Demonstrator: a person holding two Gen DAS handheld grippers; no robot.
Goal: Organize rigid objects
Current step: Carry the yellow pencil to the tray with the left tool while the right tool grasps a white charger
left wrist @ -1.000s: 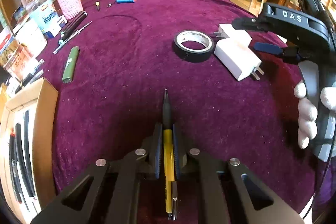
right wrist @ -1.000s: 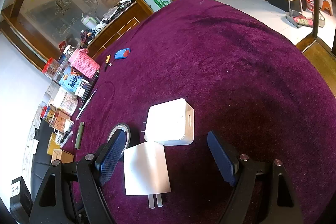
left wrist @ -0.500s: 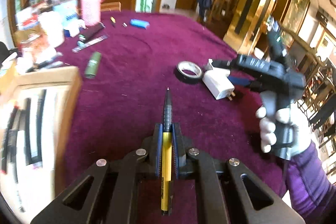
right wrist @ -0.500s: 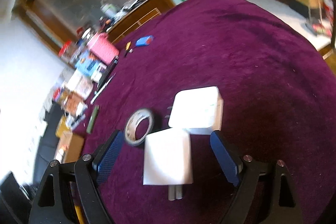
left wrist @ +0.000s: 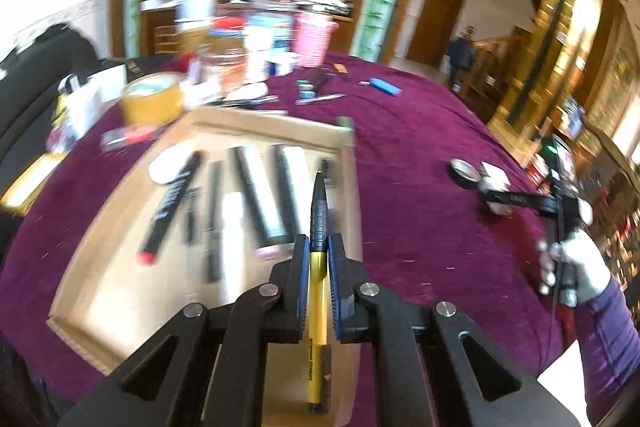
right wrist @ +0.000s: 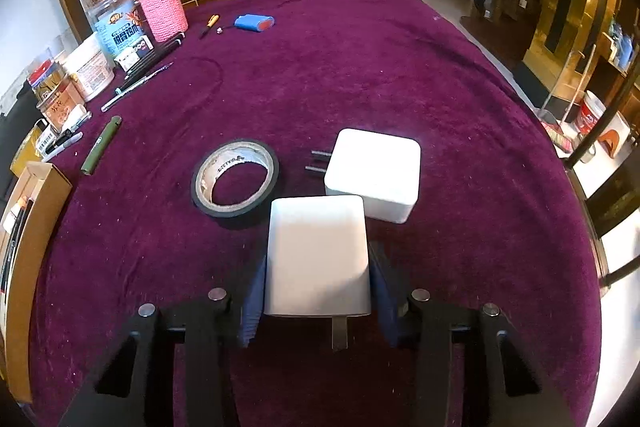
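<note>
My left gripper [left wrist: 319, 247] is shut on a yellow pen with a black grip [left wrist: 320, 211], tip pointing forward. It hangs over the right side of an open cardboard box [left wrist: 272, 125] that holds several pens and markers. In the right wrist view my right gripper [right wrist: 318, 291] is closing its jaws, and the blue pads touch both sides of a white charger [right wrist: 316, 251] lying on the purple cloth, prongs toward me. A second white charger [right wrist: 374, 175] lies just behind it. A black tape roll [right wrist: 235, 183] sits to their left.
A green pen [right wrist: 101, 145], more pens, a blue item [right wrist: 254, 23], a pink knitted cup [right wrist: 163, 9] and jars line the table's left and far side. The cardboard box's edge [right wrist: 36, 227] shows at the left. A gloved hand [left wrist: 576, 267] holds the right gripper.
My left gripper swung left with the pen, from over bare cloth to above the box. My right gripper moved forward around the near charger and its jaws narrowed onto it.
</note>
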